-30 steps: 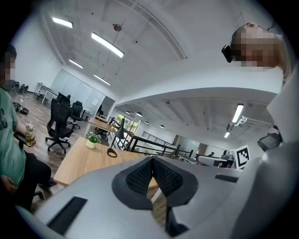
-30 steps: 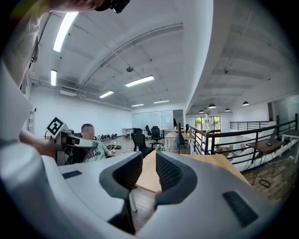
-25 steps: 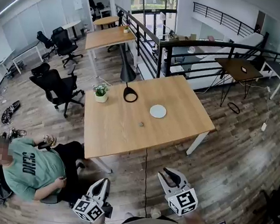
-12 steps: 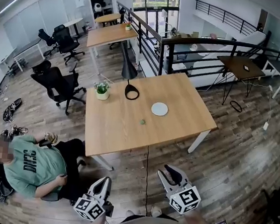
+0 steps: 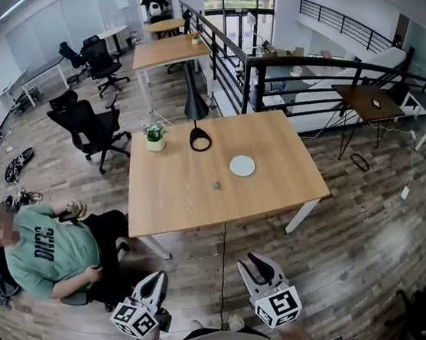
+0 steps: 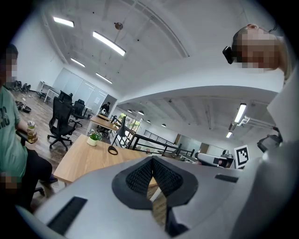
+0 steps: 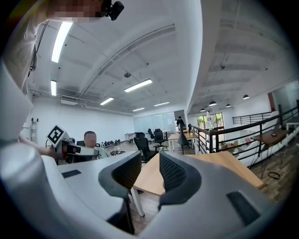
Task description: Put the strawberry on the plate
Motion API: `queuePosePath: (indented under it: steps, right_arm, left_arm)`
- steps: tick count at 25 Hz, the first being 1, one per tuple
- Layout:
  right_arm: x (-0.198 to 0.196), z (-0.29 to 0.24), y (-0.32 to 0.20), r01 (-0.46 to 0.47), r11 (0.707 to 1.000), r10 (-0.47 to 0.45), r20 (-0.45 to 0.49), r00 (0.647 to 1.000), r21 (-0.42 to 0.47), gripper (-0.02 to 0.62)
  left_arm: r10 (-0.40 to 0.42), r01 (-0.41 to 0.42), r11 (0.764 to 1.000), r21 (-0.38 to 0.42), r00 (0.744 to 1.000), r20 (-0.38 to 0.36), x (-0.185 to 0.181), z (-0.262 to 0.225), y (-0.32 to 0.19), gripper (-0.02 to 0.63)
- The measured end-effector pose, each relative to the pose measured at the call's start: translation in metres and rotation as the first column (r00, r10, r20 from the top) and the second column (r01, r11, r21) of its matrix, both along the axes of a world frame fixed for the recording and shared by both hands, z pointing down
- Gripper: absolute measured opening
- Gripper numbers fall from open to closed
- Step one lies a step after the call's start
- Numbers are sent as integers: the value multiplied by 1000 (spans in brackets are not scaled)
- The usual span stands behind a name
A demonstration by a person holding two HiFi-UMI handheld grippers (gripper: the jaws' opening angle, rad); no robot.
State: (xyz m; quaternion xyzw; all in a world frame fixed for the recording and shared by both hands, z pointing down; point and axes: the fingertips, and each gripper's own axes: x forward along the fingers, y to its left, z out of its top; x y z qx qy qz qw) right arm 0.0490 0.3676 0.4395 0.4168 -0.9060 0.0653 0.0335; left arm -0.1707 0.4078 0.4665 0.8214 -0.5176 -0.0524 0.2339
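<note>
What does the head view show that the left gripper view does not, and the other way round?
Only the head view shows the white plate and the small strawberry, lying apart on the table. Only the left gripper view shows that the left gripper has its jaws shut, with nothing between them. Both show the table, the potted plant and the seated person.

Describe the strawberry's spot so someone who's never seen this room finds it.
Start at the nearest wooden table. A round white plate lies near its centre; the strawberry is the tiny dark speck beside it, apart, by far the smallest thing there.
</note>
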Motion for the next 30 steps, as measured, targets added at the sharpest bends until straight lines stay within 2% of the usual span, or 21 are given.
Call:
queuePosePath:
  steps: [8,14,23,30]
  right_arm:
    - [12,2,-5,5,1000,-5,6,1000,-7,103]
    - [31,-2,-14,2,1000,-2,16,1000,15,103]
    - [59,6,-23,32,999,-32,21,999,7,103]
    - [66,13,-34,61,998,-61,21,998,-2,103]
  left_arm:
    - [-5,5,1000,-10,1000,2,14,0,-4,2]
    - [-13,12,1000,17,1000,11,31,-8,-10,2]
    - [-55,54,998,20,998,20,57,-6,-8,2]
    - [-66,66,998,7,997,27,70,5,-1,2]
